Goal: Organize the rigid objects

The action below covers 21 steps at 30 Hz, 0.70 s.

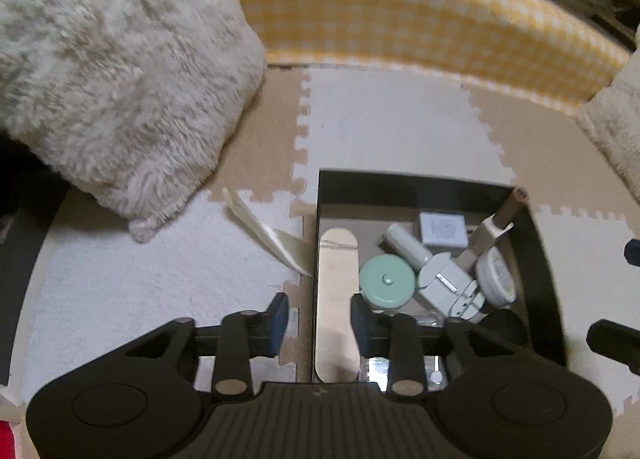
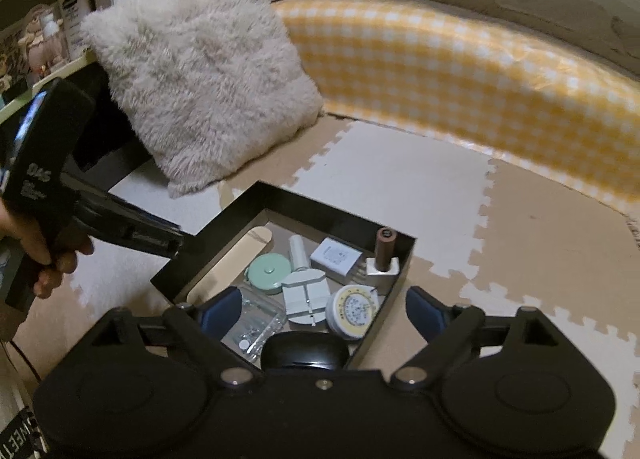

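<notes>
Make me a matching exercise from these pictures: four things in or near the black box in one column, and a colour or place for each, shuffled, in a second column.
Things:
1. round tape measure
2. wooden stick
3. nail polish bottle
4. cream shoehorn

Descriptions:
A. lies on the foam mat outside the black box
B. mint green, inside the box
C. stands in a box corner, brown cap up
D. long and flat, along one box wall

Pairs: 1-B, 2-D, 3-C, 4-A

Dim, warm indoor light; soft motion blur, heavy fisheye bending and dark corners throughout.
</notes>
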### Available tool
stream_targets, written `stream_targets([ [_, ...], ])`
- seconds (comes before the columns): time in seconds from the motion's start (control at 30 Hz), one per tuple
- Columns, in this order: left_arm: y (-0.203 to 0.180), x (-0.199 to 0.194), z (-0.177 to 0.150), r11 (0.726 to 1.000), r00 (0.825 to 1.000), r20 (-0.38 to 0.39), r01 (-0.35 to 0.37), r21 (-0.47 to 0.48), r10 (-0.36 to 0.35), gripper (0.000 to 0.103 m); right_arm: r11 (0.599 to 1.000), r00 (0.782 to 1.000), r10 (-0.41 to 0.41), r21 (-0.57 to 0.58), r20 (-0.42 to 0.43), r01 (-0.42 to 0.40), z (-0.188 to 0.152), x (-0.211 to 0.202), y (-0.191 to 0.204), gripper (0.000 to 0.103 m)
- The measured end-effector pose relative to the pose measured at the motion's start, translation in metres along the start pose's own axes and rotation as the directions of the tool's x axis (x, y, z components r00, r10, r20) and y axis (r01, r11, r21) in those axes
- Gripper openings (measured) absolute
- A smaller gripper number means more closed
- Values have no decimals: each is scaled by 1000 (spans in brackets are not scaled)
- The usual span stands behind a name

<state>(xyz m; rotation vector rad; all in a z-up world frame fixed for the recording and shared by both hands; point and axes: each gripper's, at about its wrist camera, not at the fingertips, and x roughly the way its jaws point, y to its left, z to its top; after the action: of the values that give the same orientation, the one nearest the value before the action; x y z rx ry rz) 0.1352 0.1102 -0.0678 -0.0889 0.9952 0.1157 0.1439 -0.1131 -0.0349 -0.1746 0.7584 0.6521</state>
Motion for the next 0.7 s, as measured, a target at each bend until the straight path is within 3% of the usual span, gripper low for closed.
stream_targets([
  [0.1,2,-23,-3,1000,999,39,2,-10,-1,58,999,999,-19,39,27,18,-1,-14,-2,92],
  [0.2,0,-44,-5,1000,996,84,-15,-6,15,67,996,998,-35,79,54,31,-3,-29,-4,92],
  [0.47,-13,-98,-27,1000,982,188,12,-24,-8,86,985,989,-86,161,120,66,-16,-71,-7,94],
  [0.7,-29,-128,-59,1000,970,241,7,-17,-3,95,976,982,-119,198,147,89,-34,-101,-5,101],
])
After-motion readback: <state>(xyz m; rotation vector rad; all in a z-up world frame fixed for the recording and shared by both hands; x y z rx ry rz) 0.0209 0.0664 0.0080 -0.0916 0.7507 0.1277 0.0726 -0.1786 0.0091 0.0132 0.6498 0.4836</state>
